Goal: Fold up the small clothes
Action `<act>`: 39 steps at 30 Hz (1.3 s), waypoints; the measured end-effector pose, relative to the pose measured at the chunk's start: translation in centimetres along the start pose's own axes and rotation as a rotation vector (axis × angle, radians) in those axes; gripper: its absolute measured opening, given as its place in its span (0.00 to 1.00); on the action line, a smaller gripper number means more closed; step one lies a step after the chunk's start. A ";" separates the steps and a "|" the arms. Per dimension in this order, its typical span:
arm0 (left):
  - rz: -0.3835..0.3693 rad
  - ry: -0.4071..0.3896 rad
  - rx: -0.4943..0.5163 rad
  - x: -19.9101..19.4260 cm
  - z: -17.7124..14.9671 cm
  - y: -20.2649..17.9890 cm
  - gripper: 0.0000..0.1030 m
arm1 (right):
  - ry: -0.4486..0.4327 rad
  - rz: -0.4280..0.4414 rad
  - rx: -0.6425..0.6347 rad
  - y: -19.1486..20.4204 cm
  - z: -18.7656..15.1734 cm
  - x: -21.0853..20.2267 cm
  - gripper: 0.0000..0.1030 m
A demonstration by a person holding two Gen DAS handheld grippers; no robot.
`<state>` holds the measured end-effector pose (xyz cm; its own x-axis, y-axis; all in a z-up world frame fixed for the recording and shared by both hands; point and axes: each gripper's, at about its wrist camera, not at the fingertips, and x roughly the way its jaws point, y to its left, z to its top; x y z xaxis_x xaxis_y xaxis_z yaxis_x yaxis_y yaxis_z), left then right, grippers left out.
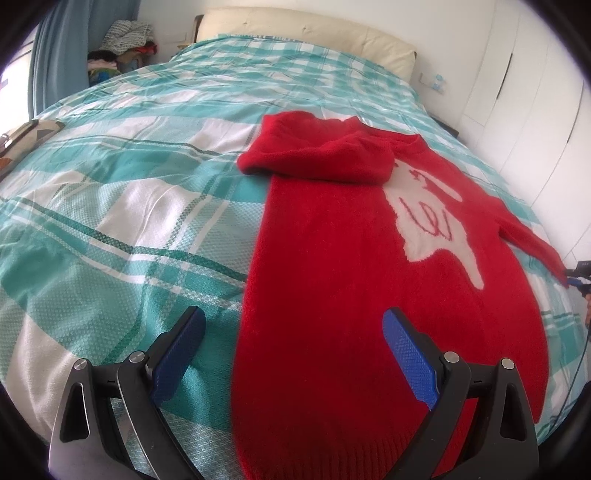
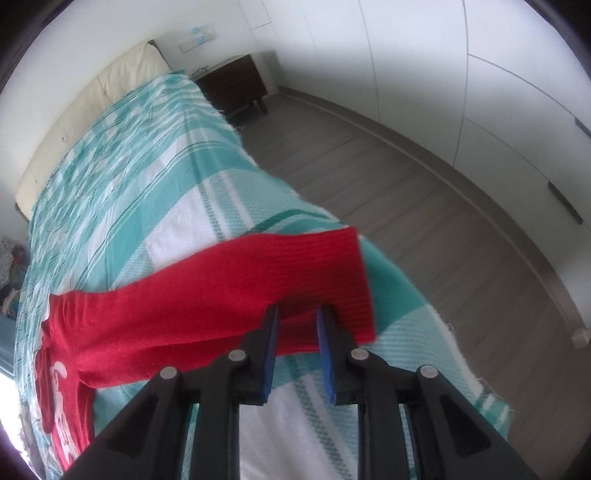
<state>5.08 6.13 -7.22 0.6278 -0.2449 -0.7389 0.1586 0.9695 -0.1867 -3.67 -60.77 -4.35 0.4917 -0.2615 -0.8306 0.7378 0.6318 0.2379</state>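
Already our right hand-held gripper [image 2: 297, 314] stood slightly parted around the red sweater's [image 1: 369, 295] right sleeve cuff [image 2: 332, 273] on the bed [image 1: 129, 221] — pads apparently loose; left hand-held gripper [image 1: 291, 325] gaped empty — we should regrip squarely, folding inward.

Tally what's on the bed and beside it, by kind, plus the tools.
Red sweater: 1
Checked bedspread: 1
Cream headboard: 1
Dark nightstand: 1
Tools: 2, left tool wide open, right tool slightly apart around the sweater's sleeve
Total: 6
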 end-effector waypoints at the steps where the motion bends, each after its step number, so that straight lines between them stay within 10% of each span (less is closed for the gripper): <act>1: -0.003 0.002 0.002 -0.3 0.0 0.0 0.94 | -0.038 -0.009 -0.015 0.0 0.2 -1.3 0.25; 7: -0.046 -0.087 0.109 -6.9 4.5 -1.1 0.94 | -0.271 0.068 -0.076 2.5 -0.2 -7.9 0.52; 12: -0.197 -0.135 0.285 -10.3 14.9 -4.5 1.00 | -0.253 0.126 -0.192 6.6 -0.7 -7.4 0.55; 16: -0.293 0.030 0.421 -3.7 20.6 -9.0 1.00 | -0.195 0.154 -0.255 8.9 -1.8 -6.0 0.55; 27: -0.015 0.347 0.424 18.7 21.9 -11.1 0.85 | -0.163 0.142 -0.308 9.8 -2.6 -5.0 0.55; 30: -0.070 0.391 0.347 19.8 21.1 -9.9 0.54 | -0.160 0.141 -0.314 10.0 -2.5 -4.9 0.55; 31: -0.119 0.379 0.326 19.1 21.0 -9.6 0.12 | -0.157 0.140 -0.317 10.0 -2.5 -4.9 0.55; 32: -0.157 0.367 0.303 18.2 21.1 -9.2 0.06 | -0.153 0.139 -0.318 10.1 -2.5 -4.8 0.55; 39: -0.126 0.031 -0.069 5.0 24.5 3.9 0.06 | -0.172 0.149 -0.328 10.4 -2.5 -5.4 0.55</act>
<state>27.53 8.71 4.17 0.5820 -0.3659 -0.7262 0.1815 0.9290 -0.3226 0.19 -50.90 1.35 0.6729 -0.2502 -0.6962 0.4791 0.8644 0.1525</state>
